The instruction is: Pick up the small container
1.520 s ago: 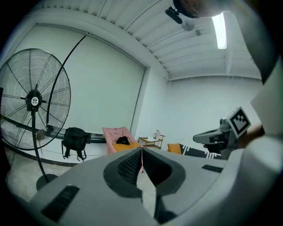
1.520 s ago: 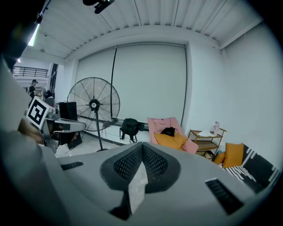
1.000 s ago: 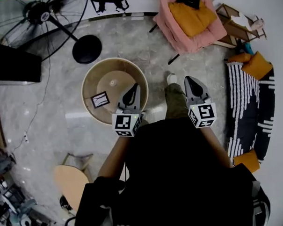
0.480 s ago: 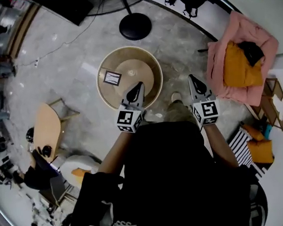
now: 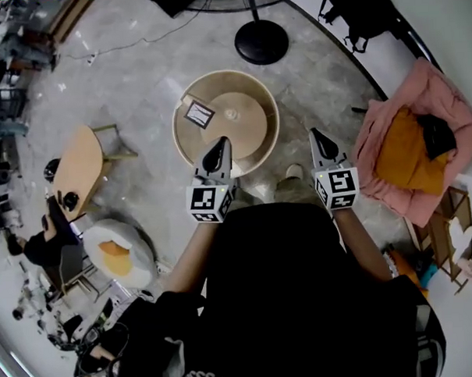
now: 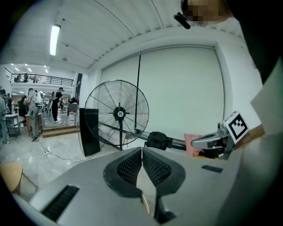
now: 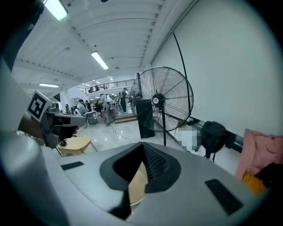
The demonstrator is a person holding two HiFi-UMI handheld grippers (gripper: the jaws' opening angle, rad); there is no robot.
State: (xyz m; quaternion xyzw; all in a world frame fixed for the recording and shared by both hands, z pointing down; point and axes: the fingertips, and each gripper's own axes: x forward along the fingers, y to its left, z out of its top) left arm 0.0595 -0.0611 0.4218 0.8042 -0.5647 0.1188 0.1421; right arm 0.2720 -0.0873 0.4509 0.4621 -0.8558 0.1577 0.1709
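**jawdrop:** The whole view has swung round since a second ago. The round table (image 5: 259,140) slid from 10 o'clock of the frame up to 12, and the pink chair (image 5: 442,89) went from the top over to about 3. Nothing grabbed yet, right?

**tinkerer:** Nope. The left gripper (image 5: 218,144) is pinched fully together with nothing in it, and the right gripper (image 5: 315,135) looks the same. The small container (image 5: 199,113), which I take to be that dark square thing, sits on the table top toward its 10 o'clock edge. That's about 11 o'clock from the left gripper's tip, near but clearly apart. From the right one it's out at 10 o'clock, well apart.

**jawdrop:** Tips for the reach?

**tinkerer:** I'd go with the left. Spread the jaws before arriving, come down so they straddle two opposite sides, then squeeze. It looks low and flat, so going in closed would probably just shove it.
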